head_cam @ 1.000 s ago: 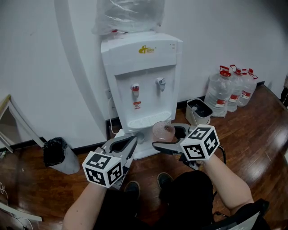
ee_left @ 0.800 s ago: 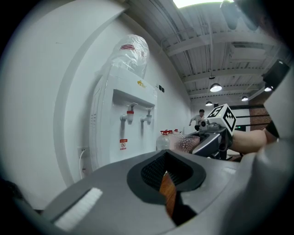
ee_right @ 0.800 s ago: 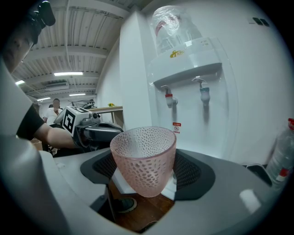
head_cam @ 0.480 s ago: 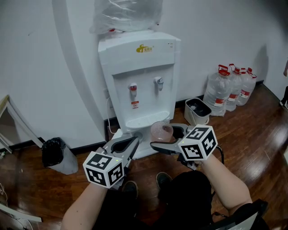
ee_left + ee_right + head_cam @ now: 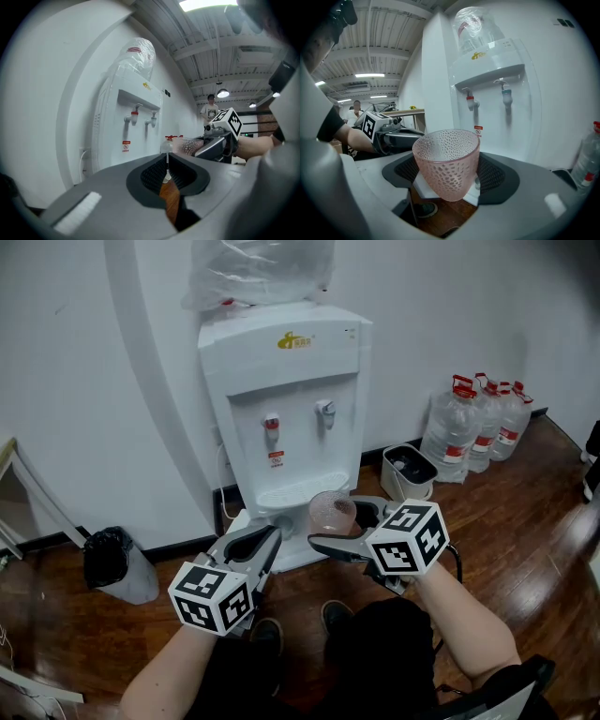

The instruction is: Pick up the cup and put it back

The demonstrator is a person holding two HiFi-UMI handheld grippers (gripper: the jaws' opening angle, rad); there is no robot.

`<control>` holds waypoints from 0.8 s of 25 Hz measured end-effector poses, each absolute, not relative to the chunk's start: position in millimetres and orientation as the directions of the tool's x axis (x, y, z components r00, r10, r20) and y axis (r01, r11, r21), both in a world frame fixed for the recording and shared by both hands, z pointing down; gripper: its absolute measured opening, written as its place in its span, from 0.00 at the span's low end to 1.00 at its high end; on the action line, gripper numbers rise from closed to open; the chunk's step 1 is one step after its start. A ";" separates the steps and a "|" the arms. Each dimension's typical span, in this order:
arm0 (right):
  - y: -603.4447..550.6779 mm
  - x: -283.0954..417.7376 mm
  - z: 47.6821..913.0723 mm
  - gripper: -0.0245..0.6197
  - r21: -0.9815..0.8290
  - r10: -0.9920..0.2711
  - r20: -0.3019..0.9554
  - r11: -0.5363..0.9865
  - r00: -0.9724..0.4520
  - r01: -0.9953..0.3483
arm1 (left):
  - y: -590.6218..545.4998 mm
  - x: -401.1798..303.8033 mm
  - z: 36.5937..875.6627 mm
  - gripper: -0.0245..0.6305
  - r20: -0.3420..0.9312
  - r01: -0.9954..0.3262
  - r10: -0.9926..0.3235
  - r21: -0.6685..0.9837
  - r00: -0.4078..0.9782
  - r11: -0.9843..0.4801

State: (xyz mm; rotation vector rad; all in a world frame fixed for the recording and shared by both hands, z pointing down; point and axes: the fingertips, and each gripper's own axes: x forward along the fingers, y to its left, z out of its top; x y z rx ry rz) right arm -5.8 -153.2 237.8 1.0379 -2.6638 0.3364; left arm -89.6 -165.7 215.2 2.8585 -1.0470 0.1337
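Note:
A pink dimpled cup [image 5: 331, 513] [image 5: 447, 161] hangs upright in the air, with my right gripper [image 5: 337, 521] [image 5: 449, 174] shut on its lower sides. It is level with the drip tray [image 5: 292, 494] of a white water dispenser [image 5: 281, 381] and a little in front of it. My left gripper [image 5: 262, 540] [image 5: 167, 163] is held lower left of the cup, jaws together and holding nothing. In the left gripper view the cup [image 5: 183, 146] shows off to the right.
The dispenser has a red tap [image 5: 271, 421] and a grey-blue tap [image 5: 325, 410]. Several water bottles [image 5: 473, 427] and a small bin [image 5: 407, 472] stand by the wall on the right. A black-bagged bin [image 5: 111, 563] stands left. My shoes rest on the wooden floor [image 5: 525, 521].
Both grippers and the cup have drifted slightly left along with the head view. The right gripper's hold on the cup is the same.

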 end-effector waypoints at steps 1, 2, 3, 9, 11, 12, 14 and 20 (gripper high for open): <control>-153.5 -5.5 238.0 0.62 -0.118 -0.626 0.322 0.718 -0.710 -0.686 | -165.8 -88.4 215.8 0.34 0.120 -0.642 -0.632 0.073 0.765 -0.763; -153.6 -5.0 238.4 0.62 -0.118 -0.626 0.322 0.718 -0.710 -0.686 | -166.3 -87.0 216.0 0.30 0.126 -0.636 -0.626 0.081 0.770 -0.767; -153.5 -4.2 239.0 0.62 -0.118 -0.626 0.321 0.718 -0.711 -0.685 | -167.1 -85.7 215.4 0.30 0.128 -0.631 -0.620 0.082 0.774 -0.771; -157.8 3.7 246.2 0.62 -0.135 -0.625 0.321 0.714 -0.712 -0.687 | -178.1 -72.4 224.3 0.19 0.165 -0.632 -0.618 0.047 0.769 -0.774; -163.4 5.1 247.0 0.62 -0.122 -0.633 0.320 0.711 -0.705 -0.693 | -181.0 -67.6 228.9 0.14 0.161 -0.615 -0.602 0.044 0.782 -0.787; -165.7 5.7 248.1 0.62 -0.112 -0.637 0.319 0.710 -0.701 -0.696 | -182.5 -66.5 230.8 0.11 0.153 -0.608 -0.595 0.056 0.789 -0.792; -169.4 8.8 252.5 0.62 -0.106 -0.643 0.317 0.706 -0.697 -0.700 | -186.6 -64.8 236.9 0.04 0.144 -0.608 -0.594 0.082 0.792 -0.790; -180.3 29.0 284.7 0.62 -0.101 -0.662 0.321 0.687 -0.678 -0.719 | -202.5 -59.3 273.1 0.04 0.143 -0.657 -0.646 0.051 0.750 -0.752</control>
